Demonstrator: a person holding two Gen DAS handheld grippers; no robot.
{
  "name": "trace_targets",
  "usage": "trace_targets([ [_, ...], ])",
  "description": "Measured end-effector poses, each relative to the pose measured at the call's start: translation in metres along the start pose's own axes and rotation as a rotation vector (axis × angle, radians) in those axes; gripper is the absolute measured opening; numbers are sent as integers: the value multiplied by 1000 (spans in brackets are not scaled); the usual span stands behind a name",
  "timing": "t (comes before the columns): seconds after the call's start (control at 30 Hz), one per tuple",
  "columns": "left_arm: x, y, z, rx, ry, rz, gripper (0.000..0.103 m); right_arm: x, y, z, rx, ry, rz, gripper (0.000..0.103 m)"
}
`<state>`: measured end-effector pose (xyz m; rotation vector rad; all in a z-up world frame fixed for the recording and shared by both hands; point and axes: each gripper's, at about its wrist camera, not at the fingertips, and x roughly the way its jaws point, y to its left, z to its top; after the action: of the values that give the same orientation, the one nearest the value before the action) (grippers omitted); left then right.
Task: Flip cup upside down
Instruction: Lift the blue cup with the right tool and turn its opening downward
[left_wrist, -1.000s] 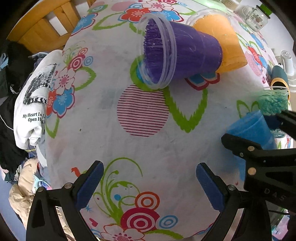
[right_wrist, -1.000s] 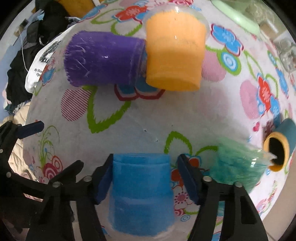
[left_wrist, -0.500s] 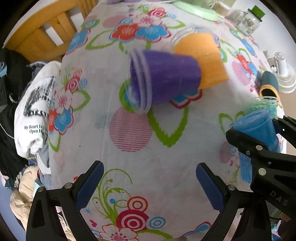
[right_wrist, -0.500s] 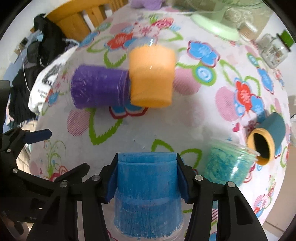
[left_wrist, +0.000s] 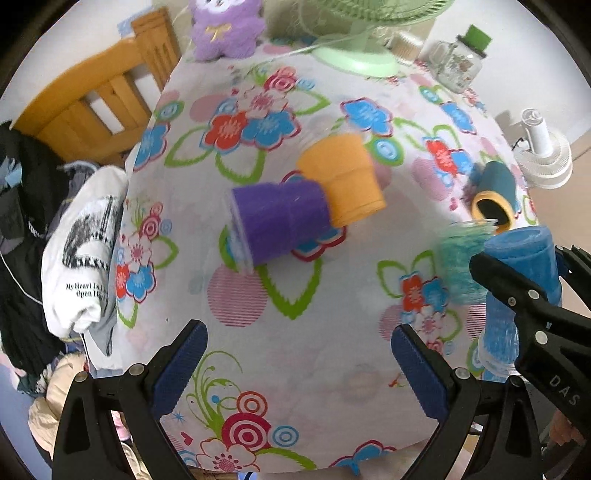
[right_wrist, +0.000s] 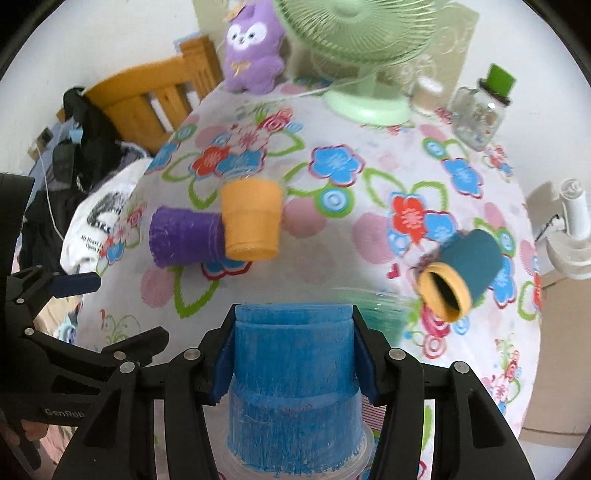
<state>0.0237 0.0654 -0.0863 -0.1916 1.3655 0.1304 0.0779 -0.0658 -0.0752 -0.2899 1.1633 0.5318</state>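
Observation:
My right gripper (right_wrist: 291, 350) is shut on a blue cup (right_wrist: 293, 373) and holds it above the flowered tablecloth (right_wrist: 351, 236), base away from me and rim toward the camera. The same cup (left_wrist: 517, 295) shows at the right edge of the left wrist view, in the black right gripper (left_wrist: 532, 306). My left gripper (left_wrist: 299, 365) is open and empty over the near part of the table. A purple cup (left_wrist: 280, 225) lies on its side against an orange cup (left_wrist: 343, 177). A teal-green cup (left_wrist: 461, 266) stands just beyond the blue one.
A dark teal cup with a yellow rim (right_wrist: 458, 273) lies on its side at the right. A green fan (right_wrist: 362, 55), a purple plush owl (right_wrist: 255, 48) and a glass jar with a green lid (right_wrist: 480, 110) stand at the far edge. A wooden chair (left_wrist: 92, 107) with clothes is at left.
My right gripper closed on the blue cup and lifted it off the table. Both grippers drew back and up, so the table's far edge came into view.

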Motion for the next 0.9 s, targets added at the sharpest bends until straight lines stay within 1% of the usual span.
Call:
trace_targets([
  [0.23, -22, -18, 3, 20, -54, -12, 101, -37, -30, -10, 87, -94, -23, 57],
  [0.5, -40, -43, 0, 50, -105, 1, 101, -75, -70, -27, 177, -209, -49, 57],
  [0.73, -42, -63, 0, 71, -143, -4, 101, -88, -95, -43, 221, -282, -50, 57],
  [0.8, -40, -67, 0, 75, -156, -5, 101, -88, -99, -47, 219, -316, -57, 57],
  [0.9, -28, -73, 1, 79, -154, -2, 101, -82, -103, -52, 221, -358, -64, 57],
])
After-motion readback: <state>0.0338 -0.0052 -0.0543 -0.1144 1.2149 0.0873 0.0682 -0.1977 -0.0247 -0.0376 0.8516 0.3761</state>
